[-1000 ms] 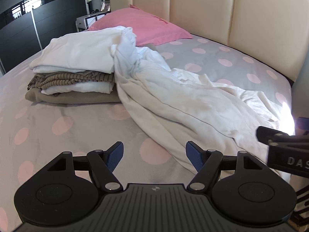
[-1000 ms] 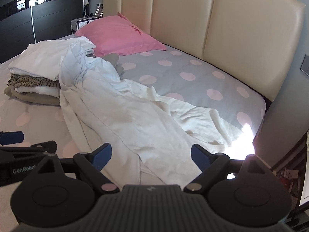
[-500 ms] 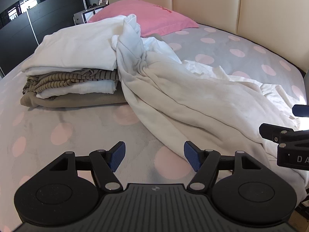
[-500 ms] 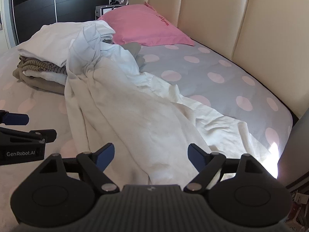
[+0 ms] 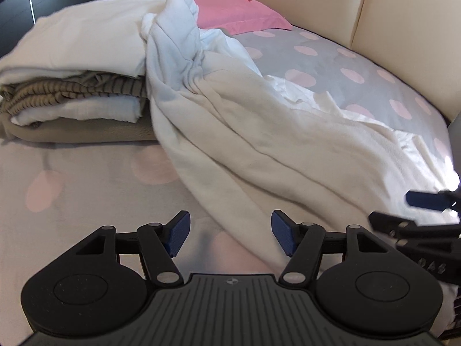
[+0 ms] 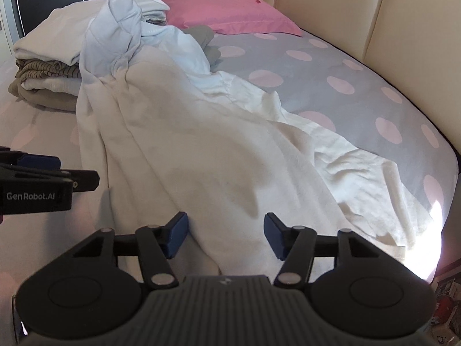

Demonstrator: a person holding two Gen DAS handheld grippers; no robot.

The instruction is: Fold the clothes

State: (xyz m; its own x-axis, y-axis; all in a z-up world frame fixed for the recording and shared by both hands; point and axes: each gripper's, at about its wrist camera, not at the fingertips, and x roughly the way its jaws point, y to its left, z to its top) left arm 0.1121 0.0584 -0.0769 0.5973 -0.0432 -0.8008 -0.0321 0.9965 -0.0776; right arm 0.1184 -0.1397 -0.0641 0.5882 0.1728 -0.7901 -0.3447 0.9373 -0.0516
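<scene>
The white garment lies rumpled on the bed, its long axis running from your grippers up to the folded stack. Your right gripper straddles its near hem, jaws just narrowing, not yet pinching. Your left gripper, also narrowing, holds nothing, with the hem's edge just inside its right finger.

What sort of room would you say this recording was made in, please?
Most likely a home bedroom: a bed with a polka-dot sheet, a cream padded headboard, a pink pillow, and a stack of folded clothes beside an unfolded white garment.
</scene>
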